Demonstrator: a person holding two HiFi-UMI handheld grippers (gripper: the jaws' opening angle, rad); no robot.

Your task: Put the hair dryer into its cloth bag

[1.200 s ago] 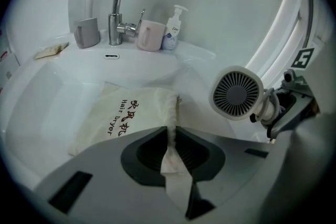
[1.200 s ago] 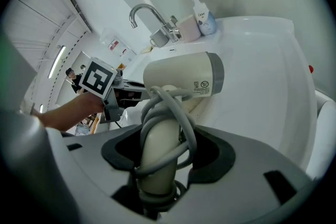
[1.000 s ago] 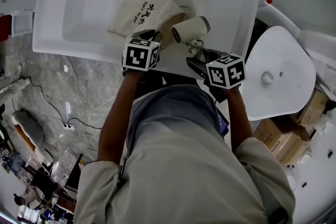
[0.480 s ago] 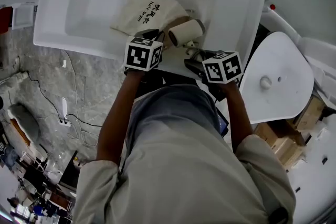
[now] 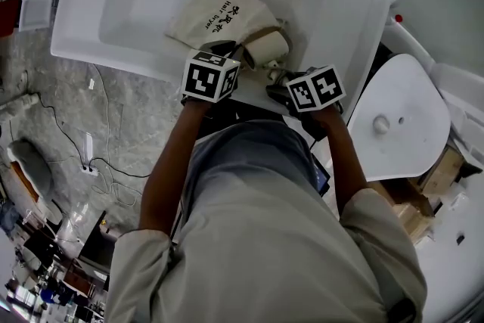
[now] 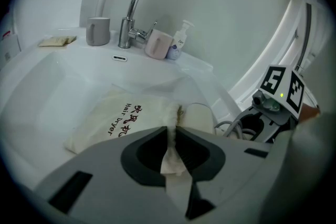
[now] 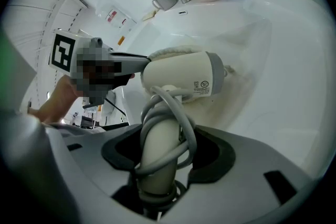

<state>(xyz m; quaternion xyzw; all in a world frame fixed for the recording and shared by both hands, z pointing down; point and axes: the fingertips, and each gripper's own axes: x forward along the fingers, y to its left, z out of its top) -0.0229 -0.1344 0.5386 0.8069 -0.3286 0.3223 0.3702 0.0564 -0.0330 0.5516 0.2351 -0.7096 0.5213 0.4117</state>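
Head view: a white ceramic sink [image 5: 113, 4] fills the top of the frame. A cream cloth drawstring bag printed "Hair Dryer" [image 5: 219, 15] lies flat in the basin, with its mouth toward the near rim.

Left gripper [image 5: 229, 53]: it sits at 5 o'clock of the bag. In its own view the jaws are pinched shut on a fold of the bag's ruffled mouth edge, and the cloth stands up between the pads [image 6: 181, 152]. The rest of the bag runs off to 10 o'clock.

Right gripper [image 7: 163, 157]: the jaws are clamped on the handle of a cream-white plastic hair dryer [image 7: 181, 78]. The dryer's grey cord [image 7: 170, 126] is coiled around that handle and caught in the same grip. The handle stands upright in the jaws and the barrel lies crosswise above them.

Dryer position: in the head view the barrel sits at 11 o'clock of the right gripper, just beside the left gripper, right at the bag's mouth. The bag's rim arcs over the top of the barrel. I cannot tell how far in the nose sits.

Back rim of the sink, left gripper view: a chrome gooseneck faucet [image 6: 131, 2] at 12 o'clock, a grey cup [image 6: 98, 31] at its 9 o'clock, and a pink cup [image 6: 159, 43] and a white pump bottle [image 6: 179, 42] at its 3 o'clock.
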